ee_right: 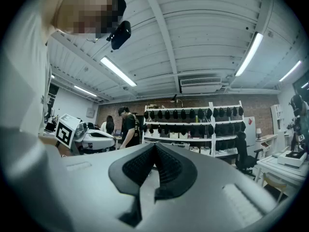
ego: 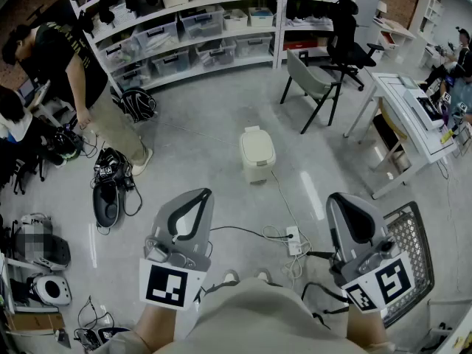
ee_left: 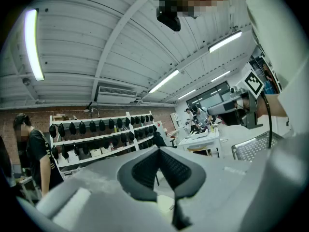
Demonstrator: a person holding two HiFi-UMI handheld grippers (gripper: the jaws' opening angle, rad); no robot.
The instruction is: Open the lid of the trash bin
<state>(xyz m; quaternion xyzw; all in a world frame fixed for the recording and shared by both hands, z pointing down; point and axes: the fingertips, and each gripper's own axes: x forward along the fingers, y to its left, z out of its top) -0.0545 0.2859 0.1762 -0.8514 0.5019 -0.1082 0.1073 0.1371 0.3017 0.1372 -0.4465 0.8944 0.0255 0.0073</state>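
Note:
A small cream trash bin (ego: 257,153) stands on the grey floor ahead of me, its lid down. My left gripper (ego: 200,194) is held low at the left, well short of the bin, jaws shut with nothing between them. My right gripper (ego: 339,200) is held at the right, also short of the bin, shut and empty. In the left gripper view the shut left gripper (ee_left: 158,149) points up toward the shelves and ceiling; a sliver of the cream bin (ee_left: 164,203) shows under the jaws. The right gripper (ee_right: 154,145) in its own view is shut too.
A white power strip (ego: 293,240) and cables lie on the floor between me and the bin. A grey chair (ego: 313,85) and white desk (ego: 405,120) stand at the right, a wire basket (ego: 405,249) near my right. A person (ego: 81,80) stands left by the shelves (ego: 192,28).

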